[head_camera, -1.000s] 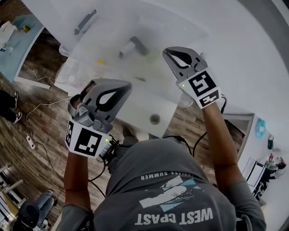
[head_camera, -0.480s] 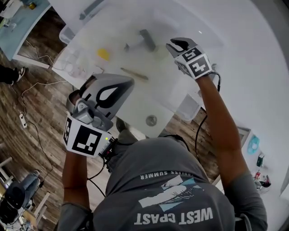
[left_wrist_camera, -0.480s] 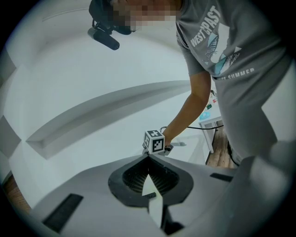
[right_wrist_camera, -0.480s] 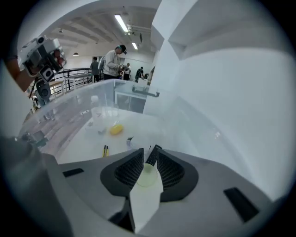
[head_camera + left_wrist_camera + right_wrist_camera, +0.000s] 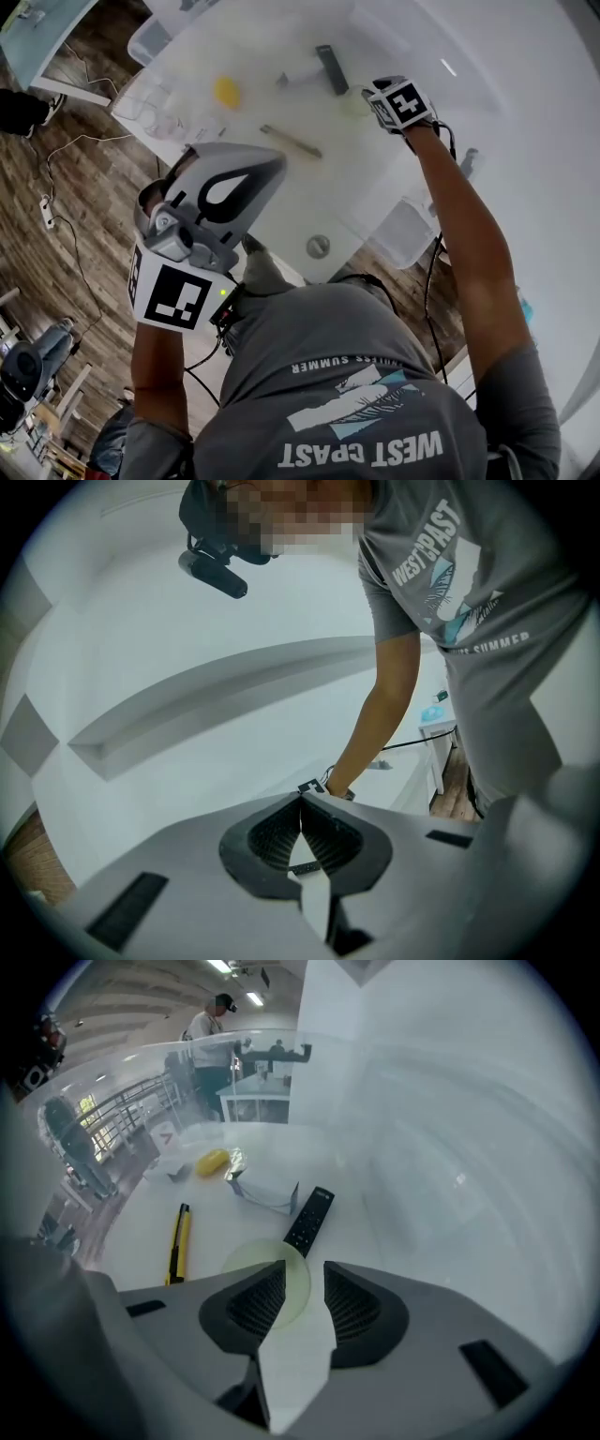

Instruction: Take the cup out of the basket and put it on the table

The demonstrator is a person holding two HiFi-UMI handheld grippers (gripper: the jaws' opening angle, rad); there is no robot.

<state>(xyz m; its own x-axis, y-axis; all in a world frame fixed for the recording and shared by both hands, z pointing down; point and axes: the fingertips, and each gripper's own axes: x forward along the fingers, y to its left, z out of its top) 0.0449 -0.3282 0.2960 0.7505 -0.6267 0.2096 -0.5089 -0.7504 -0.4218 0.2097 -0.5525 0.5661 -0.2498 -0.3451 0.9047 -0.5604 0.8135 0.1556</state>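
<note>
Noted right gripper [image 5: 304, 1267] sunk into clear basket [image 5: 450, 1185] since a second ago, jaws just opened, standing apart, clamping nothing. Found pale green cup [image 5: 292, 1288] on basket floor just beyond jaw tips, not gripped. Logged black remote [image 5: 309, 1221] just beside cup, yellow knife [image 5: 177, 1241] further left. Found left gripper [image 5: 302, 801] pinched together, empty.
</note>
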